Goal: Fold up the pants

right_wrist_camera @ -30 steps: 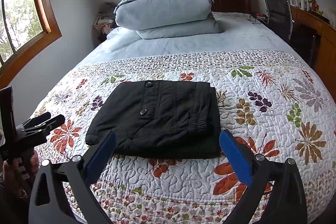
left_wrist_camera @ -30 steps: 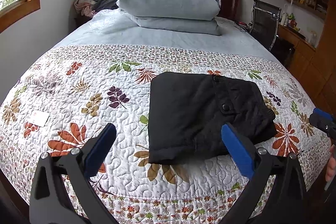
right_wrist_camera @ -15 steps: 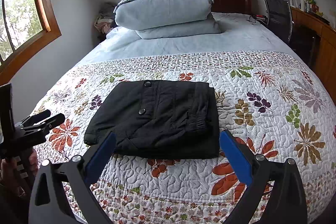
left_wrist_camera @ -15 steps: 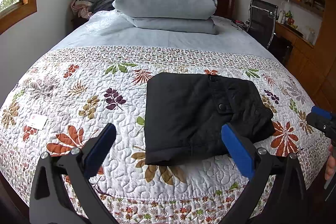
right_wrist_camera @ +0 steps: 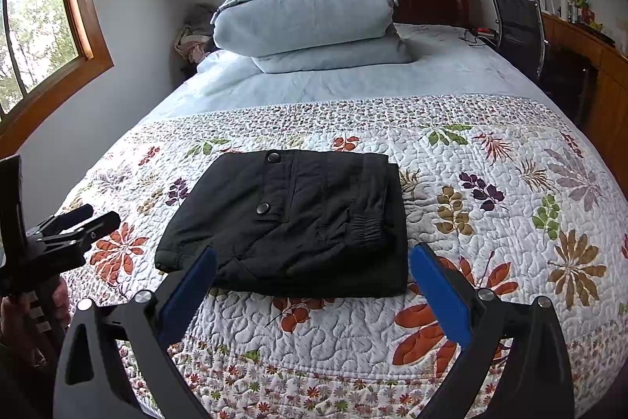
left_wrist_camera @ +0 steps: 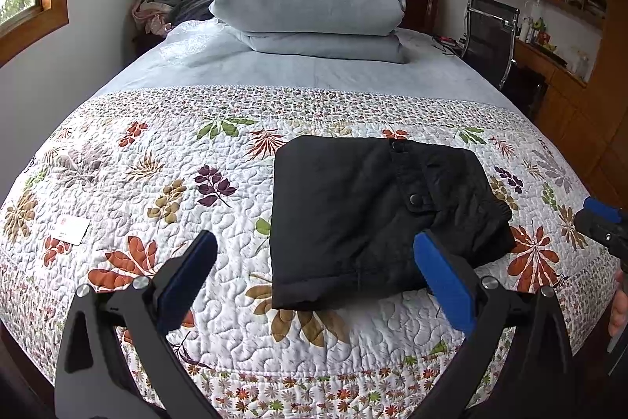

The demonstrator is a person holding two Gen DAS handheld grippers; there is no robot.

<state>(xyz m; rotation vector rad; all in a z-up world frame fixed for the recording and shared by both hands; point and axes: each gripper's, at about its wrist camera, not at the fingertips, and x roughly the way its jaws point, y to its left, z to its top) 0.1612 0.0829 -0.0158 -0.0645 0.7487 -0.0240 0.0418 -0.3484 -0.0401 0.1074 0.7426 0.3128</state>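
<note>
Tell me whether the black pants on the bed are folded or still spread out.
Folded. The black pants lie as a compact stacked bundle on the floral quilt, layered edges showing along the near side. Neither tool touches them.

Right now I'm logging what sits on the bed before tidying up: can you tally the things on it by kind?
Folded black pants: 1
Folded grey-blue duvet: 1
Grey-blue pillow under it: 1
Floral quilt: 1
Small white card: 1
Total: 5

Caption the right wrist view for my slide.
Open right gripper hovers before folded black pants on a floral quilt.
</note>
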